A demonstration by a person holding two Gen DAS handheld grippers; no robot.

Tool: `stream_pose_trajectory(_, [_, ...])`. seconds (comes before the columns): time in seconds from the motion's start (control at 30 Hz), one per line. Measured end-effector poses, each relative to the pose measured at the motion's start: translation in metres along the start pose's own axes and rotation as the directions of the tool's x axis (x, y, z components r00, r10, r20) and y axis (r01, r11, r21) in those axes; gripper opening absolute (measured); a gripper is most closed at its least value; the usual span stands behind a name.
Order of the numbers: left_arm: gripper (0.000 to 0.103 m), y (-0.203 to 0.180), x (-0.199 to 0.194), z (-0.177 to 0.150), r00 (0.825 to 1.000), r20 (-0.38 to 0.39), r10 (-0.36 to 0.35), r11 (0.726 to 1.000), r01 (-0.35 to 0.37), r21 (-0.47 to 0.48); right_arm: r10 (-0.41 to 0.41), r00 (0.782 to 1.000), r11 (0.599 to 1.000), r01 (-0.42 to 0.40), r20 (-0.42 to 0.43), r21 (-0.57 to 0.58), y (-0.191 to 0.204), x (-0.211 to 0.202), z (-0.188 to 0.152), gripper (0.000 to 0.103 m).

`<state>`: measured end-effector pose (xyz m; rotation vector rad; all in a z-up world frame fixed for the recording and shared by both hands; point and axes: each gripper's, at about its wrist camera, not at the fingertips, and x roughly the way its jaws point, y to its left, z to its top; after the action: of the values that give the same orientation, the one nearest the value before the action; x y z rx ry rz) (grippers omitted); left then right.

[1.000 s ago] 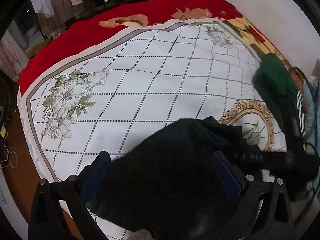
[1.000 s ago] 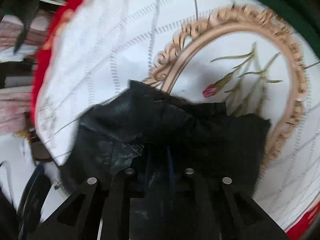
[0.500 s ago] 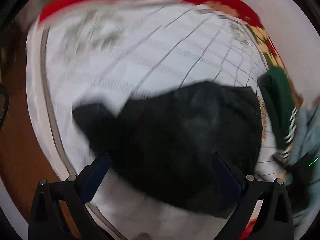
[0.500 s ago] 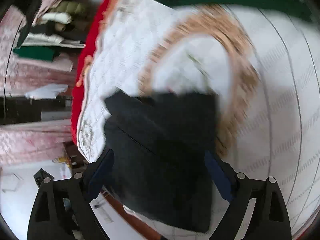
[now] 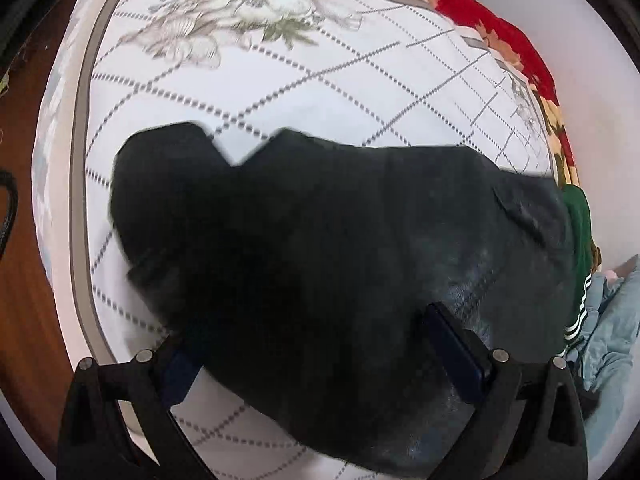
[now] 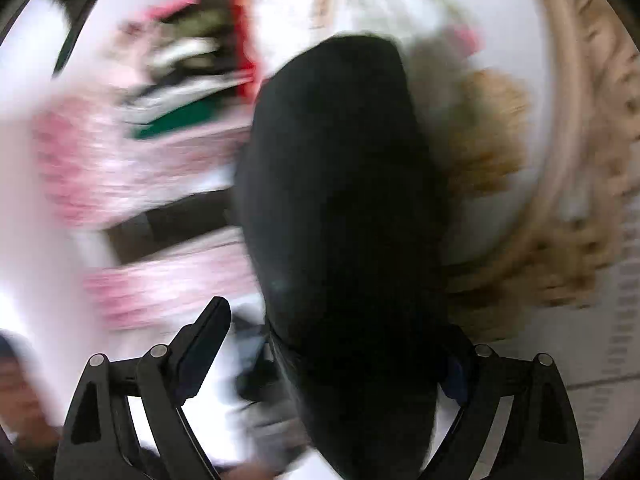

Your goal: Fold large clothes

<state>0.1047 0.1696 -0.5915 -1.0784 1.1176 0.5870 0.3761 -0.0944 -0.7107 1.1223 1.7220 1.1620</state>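
Observation:
A large black garment (image 5: 328,240) lies spread on the white quilted bedspread (image 5: 280,80) in the left wrist view, with a V-shaped notch in its far edge. My left gripper (image 5: 316,340) is open, its blue-padded fingers (image 5: 456,348) wide apart over the garment's near part. In the right wrist view, which is blurred, the black garment (image 6: 344,208) fills the middle. My right gripper (image 6: 332,344) is open with the cloth between its spread fingers.
A green garment with white stripes (image 5: 580,248) and a light blue garment (image 5: 612,340) lie at the bed's right side. A red floral blanket (image 5: 500,28) borders the far edge. Brown floor (image 5: 24,280) is to the left. Stacked clothes (image 6: 180,92) show beyond the bed.
The right gripper, shut on the black garment a second ago, has opened. Both cameras have swung. The garment now lies spread wider across the bedspread.

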Motion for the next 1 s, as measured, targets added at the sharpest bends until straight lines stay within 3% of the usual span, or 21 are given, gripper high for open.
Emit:
stream_pose_trajectory(0.03, [0.102, 0.002, 0.001, 0.001, 1.000, 0.005, -0.004, 1.000, 0.004, 0.004, 0.071, 0.997, 0.997, -0.071, -0.017, -0.007, 0.000, -0.001, 0.000, 0.093])
stream_pose_trajectory(0.07, [0.102, 0.003, 0.001, 0.002, 1.000, 0.011, -0.010, 1.000, 0.010, 0.008, 0.084, 0.996, 0.996, -0.084, -0.017, -0.009, -0.002, -0.001, 0.001, 0.093])
stream_pose_trajectory(0.13, [0.102, 0.005, 0.005, 0.003, 1.000, 0.004, -0.008, 1.000, 0.008, 0.018, -0.065, 0.998, 0.998, 0.065, -0.010, 0.001, -0.012, 0.008, 0.006, 0.092])
stream_pose_trajectory(0.17, [0.102, 0.003, 0.007, 0.002, 1.000, 0.004, -0.005, 1.000, 0.005, 0.026, -0.174, 0.984, 0.985, 0.173, -0.039, -0.015, -0.015, 0.021, 0.008, 0.093])
stream_pose_trajectory(0.23, [0.102, 0.000, 0.008, 0.002, 1.000, 0.006, 0.006, 0.999, -0.006, 0.050, -0.290, 0.954, 0.956, 0.285, -0.071, -0.071, -0.007, 0.044, 0.008, 0.102])
stream_pose_trajectory(0.27, [0.102, -0.001, 0.008, 0.002, 1.000, 0.008, 0.006, 0.998, -0.007, 0.056, -0.296, 0.952, 0.953, 0.290, -0.071, -0.088, -0.002, 0.047, 0.006, 0.101])
stream_pose_trajectory(0.33, [0.102, 0.000, 0.006, 0.004, 1.000, 0.015, 0.001, 0.998, -0.002, 0.058, -0.331, 0.942, 0.940, 0.325, -0.058, -0.101, 0.002, 0.054, 0.003, 0.084])
stream_pose_trajectory(0.37, [0.102, 0.001, 0.005, 0.005, 1.000, 0.016, -0.006, 0.999, 0.005, 0.053, -0.331, 0.943, 0.941, 0.327, -0.044, -0.085, 0.002, 0.051, 0.000, 0.071])
stream_pose_trajectory(0.5, [0.100, 0.006, -0.002, 0.013, 0.999, 0.022, -0.049, 0.999, 0.048, 0.010, -0.280, 0.960, 0.958, 0.280, 0.015, -0.062, 0.009, 0.041, -0.017, 0.058])
stream_pose_trajectory(0.73, [0.096, -0.009, -0.017, 0.029, 0.991, 0.062, -0.120, 0.992, 0.117, 0.045, -0.206, 0.977, 0.975, 0.210, 0.057, -0.074, 0.026, 0.031, -0.040, 0.053])
stream_pose_trajectory(0.9, [0.066, -0.029, -0.022, 0.041, 0.986, 0.067, -0.154, 0.985, 0.148, 0.088, -0.200, 0.975, 0.971, 0.210, 0.097, -0.116, 0.047, 0.022, -0.049, 0.052])
stream_pose_trajectory(1.0, [0.062, -0.053, -0.026, 0.050, 0.981, 0.062, -0.183, 0.977, 0.175, 0.119, -0.194, 0.971, 0.968, 0.213, 0.140, -0.131, 0.070, 0.011, -0.047, 0.052])
